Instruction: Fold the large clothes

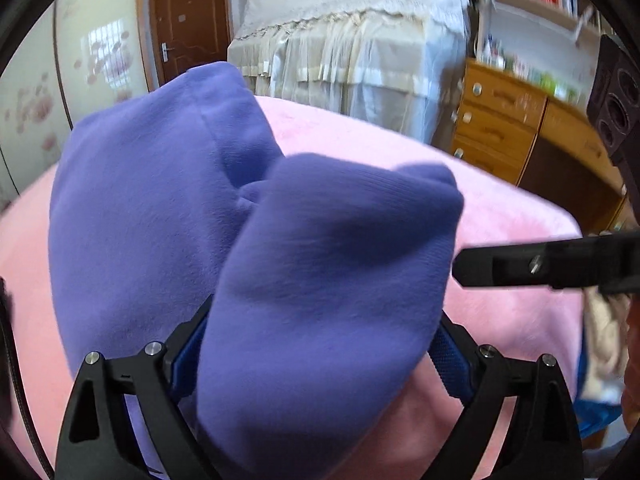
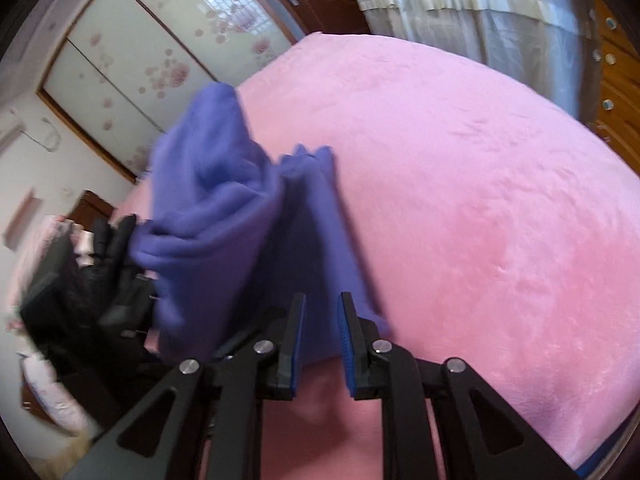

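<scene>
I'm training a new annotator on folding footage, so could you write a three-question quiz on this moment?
1. True or false: the purple garment lies on a pink bed cover.
2. Fill in: the right gripper has its jaws slightly ____.
3. Which has cloth between its jaws? A: left gripper. B: right gripper. C: neither.
Key: 1 true; 2 apart; 3 A.

Both wrist cameras look steeply down, close over the same purple garment and pink bed.
</scene>
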A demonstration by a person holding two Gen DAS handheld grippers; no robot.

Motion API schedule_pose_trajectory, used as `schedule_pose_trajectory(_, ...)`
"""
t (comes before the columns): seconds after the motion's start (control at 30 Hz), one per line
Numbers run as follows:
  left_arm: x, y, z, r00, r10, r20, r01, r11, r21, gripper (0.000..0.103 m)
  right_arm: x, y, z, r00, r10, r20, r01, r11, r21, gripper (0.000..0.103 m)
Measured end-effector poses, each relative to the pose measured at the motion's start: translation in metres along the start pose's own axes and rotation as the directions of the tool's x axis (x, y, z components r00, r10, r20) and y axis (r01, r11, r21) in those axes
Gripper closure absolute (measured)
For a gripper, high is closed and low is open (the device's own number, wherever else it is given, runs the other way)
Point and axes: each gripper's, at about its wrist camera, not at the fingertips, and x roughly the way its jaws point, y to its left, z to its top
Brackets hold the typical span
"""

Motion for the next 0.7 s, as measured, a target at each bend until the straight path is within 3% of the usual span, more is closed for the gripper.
schedule_pose_trajectory(0.13,-0.007,0.007,-0.01,0.998,-0.053,0.032,0.054,0.998,-0.045,0.007,-0.012,0.018,0.015,0.998,0.059,0.011,-0.058,0.998,-0.022,0.066)
schedule_pose_trajectory(0.27,-0.017,0.012,-0.017,0.991,-0.122,0.053,0.126,0.988,-0.087,0.002,-0.017,0.037,0.026,0.995,0.1,-0.005,-0.1,0.994,-0.049,0.064)
schedule_pose_trajectory(0.37,-0.018,0.013,-0.018,0.987,-0.152,0.049,0.156,0.983,-0.097,0.002,-0.018,0.05,0.03,0.991,0.129,-0.027,-0.13,0.988,-0.079,0.049)
schedule_pose_trajectory(0.57,-0.029,0.019,-0.015,0.988,-0.156,0.021,0.157,0.979,-0.127,0.001,0.005,0.066,0.029,0.993,0.039,-0.115,-0.055,0.988,-0.141,0.047)
schedule_pose_trajectory(0.7,-0.048,0.026,-0.019,0.989,-0.148,-0.005,0.147,0.983,-0.11,0.001,0.014,0.063,0.031,0.993,-0.022,-0.115,0.004,0.988,-0.152,0.047)
